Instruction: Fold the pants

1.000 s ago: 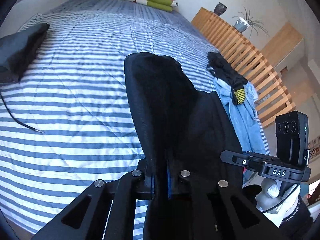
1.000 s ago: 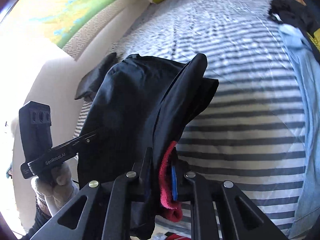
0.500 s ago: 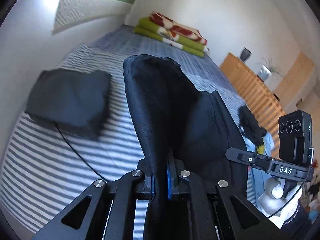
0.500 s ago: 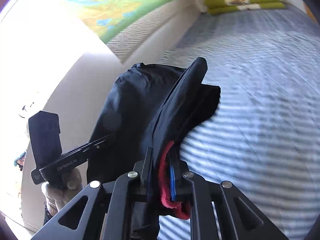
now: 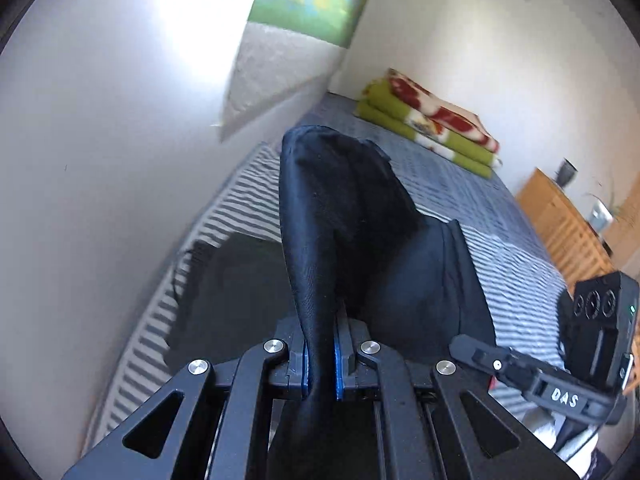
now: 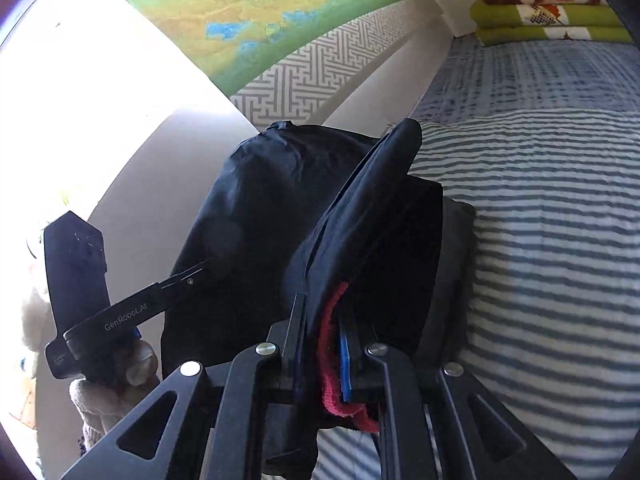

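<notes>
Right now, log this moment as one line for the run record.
left tool: shut on black pants | right tool: shut on black pants | pants: lifted above striped bed | fold: not laid down

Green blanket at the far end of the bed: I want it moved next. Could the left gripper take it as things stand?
Probably not. The left gripper is shut on the black pants, so its jaws are taken, and the green blanket lies well beyond it across the striped bed.

We count one pair of dark pants (image 5: 352, 216), two tongs (image 5: 320, 356) (image 6: 326, 356), one striped bed (image 6: 560, 208), one dark folded cloth (image 5: 240, 280) on it, one folded blanket (image 5: 432, 124), one wooden dresser (image 5: 568, 224), one vase (image 5: 567, 169).
</notes>
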`<state>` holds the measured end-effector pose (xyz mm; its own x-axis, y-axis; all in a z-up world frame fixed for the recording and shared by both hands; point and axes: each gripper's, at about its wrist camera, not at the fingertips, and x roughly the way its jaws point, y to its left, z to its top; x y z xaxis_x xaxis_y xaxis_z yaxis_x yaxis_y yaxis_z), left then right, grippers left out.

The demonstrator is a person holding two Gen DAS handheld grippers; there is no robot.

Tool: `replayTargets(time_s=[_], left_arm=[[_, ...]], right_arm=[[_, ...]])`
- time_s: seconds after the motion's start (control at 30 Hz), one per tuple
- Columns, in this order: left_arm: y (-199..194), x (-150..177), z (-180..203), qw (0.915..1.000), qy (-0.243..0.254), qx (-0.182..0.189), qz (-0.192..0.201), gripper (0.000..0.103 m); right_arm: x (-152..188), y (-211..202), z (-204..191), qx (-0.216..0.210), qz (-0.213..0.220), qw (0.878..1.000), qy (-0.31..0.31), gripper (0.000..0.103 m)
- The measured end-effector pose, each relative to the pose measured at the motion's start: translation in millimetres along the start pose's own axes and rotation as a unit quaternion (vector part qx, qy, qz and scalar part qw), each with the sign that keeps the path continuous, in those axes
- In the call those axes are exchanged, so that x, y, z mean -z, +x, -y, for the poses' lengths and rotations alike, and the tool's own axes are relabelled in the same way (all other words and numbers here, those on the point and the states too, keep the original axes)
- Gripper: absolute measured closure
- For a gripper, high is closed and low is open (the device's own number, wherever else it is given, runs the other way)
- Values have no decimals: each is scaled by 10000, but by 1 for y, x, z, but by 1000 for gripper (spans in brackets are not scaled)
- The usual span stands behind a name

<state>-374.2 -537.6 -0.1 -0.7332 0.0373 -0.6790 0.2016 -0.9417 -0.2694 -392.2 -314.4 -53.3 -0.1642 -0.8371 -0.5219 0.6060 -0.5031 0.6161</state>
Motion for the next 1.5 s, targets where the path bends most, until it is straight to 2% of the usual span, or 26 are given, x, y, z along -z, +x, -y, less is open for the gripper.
replayTargets(time_s=[0.07,0.13,0.17,0.2,0.23,0.27,0.33,0.4,0.43,0.5,0.57,0.63,0.73,0.8,0.87,0.93,1.03,1.1,1.17,1.33,1.5], left_arm=[[27,-4,-24,9999,-146,-22,-48,94],[67,-1,-48,9983,-363,-376,-250,72],[88,2,-58,9957,-511,-647,-434,71],[106,5,-70,9907,-609,-1058,-603,74],[116,8,-81,9864,-703,-1313,-692,75],[118,10,-89,9855,-809,-1329,-671,74],[105,10,-101,9858,-1102,-1221,-337,72],[84,13,-99,9864,-920,-1358,-81,72],[74,16,-97,9862,-875,-1406,16,76],[52,28,-89,9910,-832,-1037,128,76],[41,43,-75,9937,-732,-846,110,76],[44,55,-61,9962,-516,-703,-75,75],[55,78,-43,9965,-307,-705,-343,75],[52,106,-38,9939,-284,-903,-560,76],[51,120,-37,9924,-377,-931,-707,76],[33,142,-26,9914,-367,-1008,-755,76],[-1,169,12,9906,173,-1199,-639,75],[-23,184,41,9904,340,-1201,-598,75],[-48,202,69,9917,440,-1080,-545,74],[-107,235,131,9921,625,-1061,-242,71],[-159,267,179,9942,608,-881,-34,68]], right_arm=[[2,19,9,68,-1,10000,64,91],[4,46,19,473,-116,9988,-12,90],[4,63,27,727,-261,9970,-31,89],[10,80,38,1065,-538,9929,28,86],[11,90,45,1247,-690,9898,62,85],[16,94,52,1334,-746,9882,71,83],[20,89,53,1410,-634,9879,-88,80],[19,81,47,1525,-536,9861,-378,79],[20,77,43,1612,-462,9844,-540,79],[23,66,31,1548,-374,9845,-741,79],[29,61,13,1413,-352,9834,-1084,79],[38,60,-3,1307,-399,9808,-1391,79],[53,67,-12,1250,-686,9770,-1583,79],[63,72,-10,1360,-917,9739,-1566,79],[78,72,-4,1589,-1141,9680,-1574,79],[92,65,1,1775,-1315,9621,-1600,79],[113,31,-2,1947,-1312,9567,-1723,79],[125,3,-8,2019,-1250,9548,-1790,78],[139,-31,-16,2170,-1102,9508,-1916,78],[172,-119,-41,2511,-571,9390,-2281,67],[202,-201,-55,2652,-203,9377,-2237,65]])
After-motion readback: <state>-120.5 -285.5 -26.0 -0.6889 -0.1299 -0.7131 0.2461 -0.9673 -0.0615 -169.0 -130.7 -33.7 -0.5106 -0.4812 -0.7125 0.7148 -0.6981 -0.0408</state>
